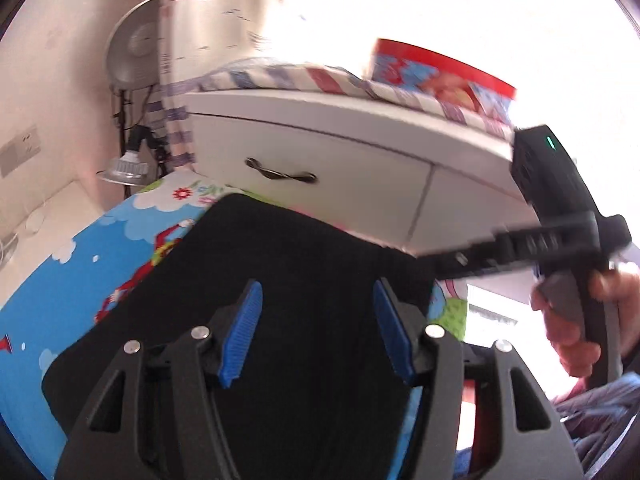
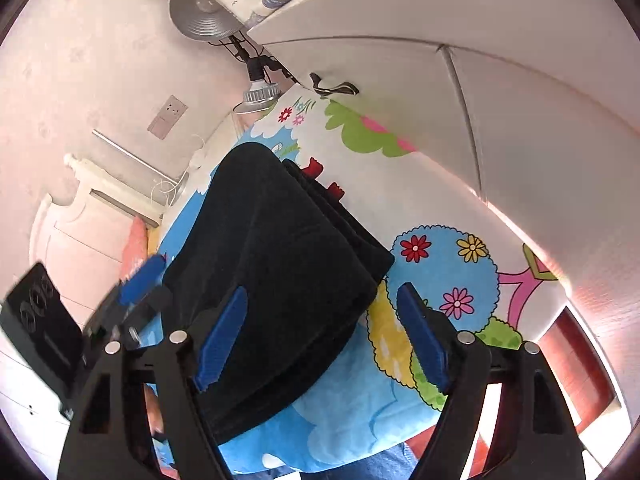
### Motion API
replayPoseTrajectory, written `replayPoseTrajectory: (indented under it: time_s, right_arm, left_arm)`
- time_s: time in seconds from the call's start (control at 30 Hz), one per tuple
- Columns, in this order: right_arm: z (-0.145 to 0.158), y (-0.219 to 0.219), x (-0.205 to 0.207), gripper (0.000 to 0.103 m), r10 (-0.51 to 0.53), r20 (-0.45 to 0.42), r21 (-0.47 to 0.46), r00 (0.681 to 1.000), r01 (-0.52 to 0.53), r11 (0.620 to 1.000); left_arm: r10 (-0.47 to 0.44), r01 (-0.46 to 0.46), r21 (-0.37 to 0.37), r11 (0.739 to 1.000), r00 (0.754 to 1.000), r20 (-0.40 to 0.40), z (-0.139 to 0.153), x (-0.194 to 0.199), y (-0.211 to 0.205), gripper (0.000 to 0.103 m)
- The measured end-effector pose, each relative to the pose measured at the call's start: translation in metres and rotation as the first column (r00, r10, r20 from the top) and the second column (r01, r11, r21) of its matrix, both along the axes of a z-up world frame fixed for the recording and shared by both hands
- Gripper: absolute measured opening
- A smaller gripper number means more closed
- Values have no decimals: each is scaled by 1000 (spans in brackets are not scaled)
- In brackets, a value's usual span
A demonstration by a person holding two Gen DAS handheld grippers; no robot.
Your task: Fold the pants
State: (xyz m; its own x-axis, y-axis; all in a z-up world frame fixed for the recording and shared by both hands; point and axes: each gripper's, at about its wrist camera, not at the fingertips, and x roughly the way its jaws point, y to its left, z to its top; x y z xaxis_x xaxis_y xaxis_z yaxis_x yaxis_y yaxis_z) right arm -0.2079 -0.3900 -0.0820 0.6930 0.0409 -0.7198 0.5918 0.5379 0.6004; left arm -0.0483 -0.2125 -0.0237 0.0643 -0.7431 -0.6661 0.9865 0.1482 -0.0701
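The black pants lie folded in a thick stack on a bright cartoon-print sheet. In the right wrist view the pants show layered edges along their right side. My left gripper is open and empty, hovering just above the pants. My right gripper is open and empty over the near right corner of the pants. The right gripper's body also shows in the left wrist view, held in a hand. The left gripper shows at the left in the right wrist view.
A white cabinet with a drawer handle runs along the far side of the sheet. A lamp with a metal reflector stands at the back left. A red-rimmed box sits on the cabinet top.
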Motion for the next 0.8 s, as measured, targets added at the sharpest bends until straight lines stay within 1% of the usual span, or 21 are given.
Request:
replayPoseTrajectory:
  time_s: [0.03, 0.07, 0.1, 0.17, 0.23, 0.27, 0.33, 0.4, 0.43, 0.47, 0.5, 0.53, 0.57, 0.6, 0.63, 0.67, 0.7, 0.73, 0.77, 0.8]
  right_arm:
    - [-3, -3, 1, 74, 3, 1, 11, 1000, -3, 1000]
    - [-5, -7, 10, 67, 14, -16, 3, 1000, -14, 1000]
    - [-9, -8, 15, 45, 35, -56, -12, 998, -35, 999]
    - [-16, -8, 15, 41, 48, -84, -4, 995, -49, 999]
    - [-15, 1, 14, 39, 72, -111, -73, 991, -80, 994]
    - [-13, 3, 14, 39, 79, -115, -86, 990, -89, 992]
    - [-15, 1, 12, 39, 79, -102, -69, 992, -86, 994]
    - [-19, -1, 9, 39, 77, -91, -55, 993, -82, 995]
    - [-20, -1, 9, 39, 77, -90, -57, 993, -82, 995]
    - [-21, -2, 10, 39, 76, -91, -62, 993, -82, 995]
    - [-20, -3, 10, 39, 77, -92, -70, 993, -84, 994]
    - [-19, -3, 10, 39, 76, -97, -74, 992, -83, 994]
    - [-18, -4, 10, 40, 70, -104, -81, 992, -79, 994]
    - [-16, -4, 10, 41, 67, -115, -91, 991, -78, 993]
    - [-15, -4, 9, 46, 67, -121, -95, 990, -79, 992]
    - [-12, -4, 8, 56, 60, -129, -106, 990, -74, 992]
    - [-6, -3, 6, 59, 47, -139, -137, 989, -66, 988]
    - [1, -2, 5, 61, 39, -146, -180, 989, -65, 982]
    - [9, -1, 5, 62, 36, -151, -226, 988, -70, 972]
    - [18, -1, 7, 64, 37, -152, -274, 988, -78, 959]
  left_arm:
    - [-16, 15, 31, 999, 1000, 18, -11, -15, -4, 41]
    - [-32, 31, 70, 997, 999, 18, -26, -29, -7, 21]
    - [-29, 24, 95, 995, 998, 50, -38, -40, -10, 12]
    - [-30, 14, 86, 996, 982, 188, -49, -63, -4, 12]
    - [-26, 3, 86, 996, 962, 271, -53, -76, 0, 12]
    - [-34, 4, 90, 996, 942, 333, -56, -84, 1, 12]
    - [-54, 9, 103, 995, 892, 448, -62, -96, 1, 12]
    - [-58, 3, 106, 994, 849, 525, -65, -108, 4, 13]
    - [-52, -4, 102, 995, 839, 542, -65, -111, 6, 18]
    - [-39, -12, 88, 996, 838, 545, -63, -114, 10, 22]
    - [-10, -29, 62, 998, 838, 546, -58, -118, 13, 43]
    - [21, -45, 30, 999, 839, 544, -54, -125, 20, 67]
    - [41, -51, 4, 999, 847, 530, -50, -132, 29, 69]
    - [54, -65, 3, 998, 857, 513, -49, -139, 38, 69]
    - [70, -82, 2, 997, 865, 497, -48, -143, 47, 69]
    - [109, -117, -12, 993, 879, 464, -45, -144, 61, 69]
    - [161, -165, -28, 986, 892, 421, -40, -143, 75, 69]
    - [239, -238, -47, 970, 905, 352, -33, -134, 92, 69]
    - [305, -301, -61, 952, 908, 288, -26, -122, 108, 69]
    - [408, -402, -75, 913, 893, 191, -19, -100, 129, 69]
